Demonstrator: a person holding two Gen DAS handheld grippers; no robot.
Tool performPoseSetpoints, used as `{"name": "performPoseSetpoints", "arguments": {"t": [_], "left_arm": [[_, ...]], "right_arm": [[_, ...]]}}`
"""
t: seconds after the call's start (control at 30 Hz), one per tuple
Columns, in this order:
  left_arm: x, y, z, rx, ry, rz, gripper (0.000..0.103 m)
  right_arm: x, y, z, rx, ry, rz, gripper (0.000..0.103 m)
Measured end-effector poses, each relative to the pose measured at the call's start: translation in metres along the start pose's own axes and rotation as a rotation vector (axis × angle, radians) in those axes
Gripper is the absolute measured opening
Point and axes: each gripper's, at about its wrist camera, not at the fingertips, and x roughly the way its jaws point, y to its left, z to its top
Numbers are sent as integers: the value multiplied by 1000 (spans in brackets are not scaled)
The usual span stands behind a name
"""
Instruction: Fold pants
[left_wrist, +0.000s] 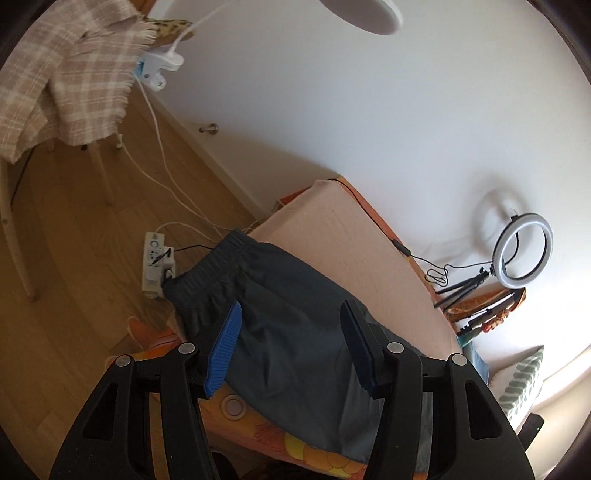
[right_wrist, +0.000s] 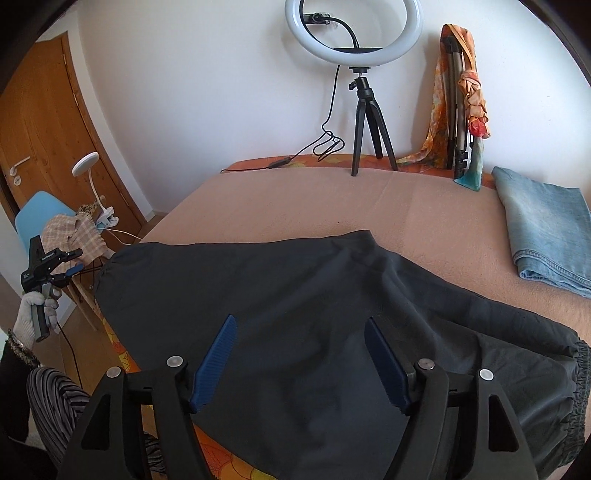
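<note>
Dark grey pants (right_wrist: 295, 314) lie spread on the peach blanket of the bed (right_wrist: 295, 199), with an elastic band at the right edge (right_wrist: 576, 387). In the left wrist view the pants (left_wrist: 288, 317) hang over the bed's corner, elastic band toward the floor. My left gripper (left_wrist: 291, 314) is open and empty, hovering over the pants. It also shows far left in the right wrist view (right_wrist: 70, 264), held by a gloved hand. My right gripper (right_wrist: 301, 326) is open and empty just above the pants' near part.
Folded blue jeans (right_wrist: 543, 229) lie at the bed's right. A ring light on a tripod (right_wrist: 354, 44) stands at the back edge by the wall. A chair with a plaid cloth (left_wrist: 70, 74), a clip lamp (left_wrist: 162, 66) and a power strip (left_wrist: 155, 266) are on the wooden floor left.
</note>
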Motion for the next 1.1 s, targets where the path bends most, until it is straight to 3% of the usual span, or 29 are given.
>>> {"name": "performPoseSetpoints", "arguments": {"t": [0.23, 0.67, 1.1], "left_arm": [[22, 63, 0, -159, 31, -2, 55], [56, 75, 1, -206, 46, -31, 56], [79, 93, 0, -328, 33, -85, 56]], "right_arm": [[18, -11, -1, 60, 38, -9, 76], [37, -18, 5, 93, 84, -1, 76], [47, -21, 7, 114, 123, 18, 76]]}}
